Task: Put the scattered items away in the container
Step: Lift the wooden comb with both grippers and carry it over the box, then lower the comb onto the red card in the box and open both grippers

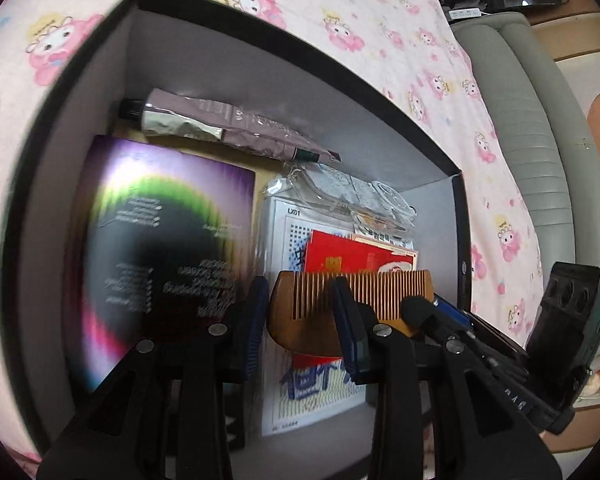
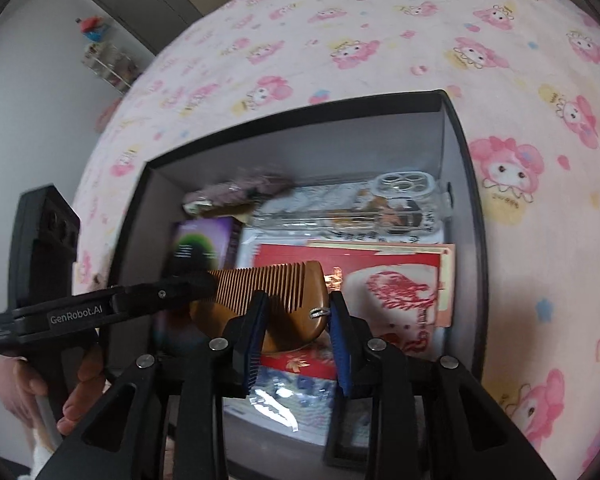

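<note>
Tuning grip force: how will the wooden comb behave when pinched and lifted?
Wooden comb: probably rigid, since it spans the gap without sagging. The glossy varnished spine may slip in a light grip. The thin teeth look breakable, so pinching the spine seems safer.

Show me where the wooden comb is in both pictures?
Left wrist view: the wooden comb is at lower centre, between the two blue-padded fingers, above the box's contents.
Right wrist view: the wooden comb is at lower centre, between that gripper's fingers.
Shared landmark: the red card lying in the box behind the comb.
</note>
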The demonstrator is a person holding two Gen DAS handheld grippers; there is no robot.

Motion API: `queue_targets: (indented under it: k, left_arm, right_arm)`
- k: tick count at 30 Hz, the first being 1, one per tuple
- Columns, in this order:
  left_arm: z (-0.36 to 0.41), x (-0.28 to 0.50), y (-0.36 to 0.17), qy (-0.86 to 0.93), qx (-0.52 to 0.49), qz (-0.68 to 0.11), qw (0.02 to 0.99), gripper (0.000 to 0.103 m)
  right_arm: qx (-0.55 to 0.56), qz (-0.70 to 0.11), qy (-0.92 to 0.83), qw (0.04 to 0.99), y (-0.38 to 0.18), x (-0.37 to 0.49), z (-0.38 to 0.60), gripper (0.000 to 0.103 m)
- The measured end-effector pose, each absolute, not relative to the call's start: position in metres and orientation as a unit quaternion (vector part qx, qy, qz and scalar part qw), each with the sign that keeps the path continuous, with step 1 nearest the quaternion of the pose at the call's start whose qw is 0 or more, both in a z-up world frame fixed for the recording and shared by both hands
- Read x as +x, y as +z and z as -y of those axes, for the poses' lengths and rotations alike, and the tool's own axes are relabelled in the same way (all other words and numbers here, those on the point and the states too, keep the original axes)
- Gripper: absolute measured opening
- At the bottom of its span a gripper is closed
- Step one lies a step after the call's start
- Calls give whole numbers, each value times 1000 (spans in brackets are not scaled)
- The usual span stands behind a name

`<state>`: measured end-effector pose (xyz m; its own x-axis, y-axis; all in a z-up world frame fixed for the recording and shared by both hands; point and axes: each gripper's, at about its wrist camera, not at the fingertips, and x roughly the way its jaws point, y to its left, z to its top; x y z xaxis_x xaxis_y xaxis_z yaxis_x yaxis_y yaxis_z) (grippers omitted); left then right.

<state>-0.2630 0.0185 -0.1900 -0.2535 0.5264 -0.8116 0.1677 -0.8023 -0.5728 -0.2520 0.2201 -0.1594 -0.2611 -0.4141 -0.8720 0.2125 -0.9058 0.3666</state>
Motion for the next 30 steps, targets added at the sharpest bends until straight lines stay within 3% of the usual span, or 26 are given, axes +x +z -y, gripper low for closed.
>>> queue_targets:
  k: [14,18,21,27,30]
  left_arm:
    - [-12,-249,-178,760,-604,236,56,33]
    - [-23,-254,-185,750,-615,239,49,32]
    - [-30,-259,-185,750,-613,242,51,32]
    - [-47,-263,-188,728,-618,275,114,33]
    - [-36,-254,-181,749,-600,270,73,33]
  right_arm:
    - [534,20,-831,158,-137,-242,-226,30]
    - [556,9,-809,191,-152,-245,-208,28]
    - [572,-20,-805,156,-165,-250,-203,27]
    - [573,-1,-807,147,-162,-247,-213,22]
    - [570,5,-808,148,-158,-245,-217,22]
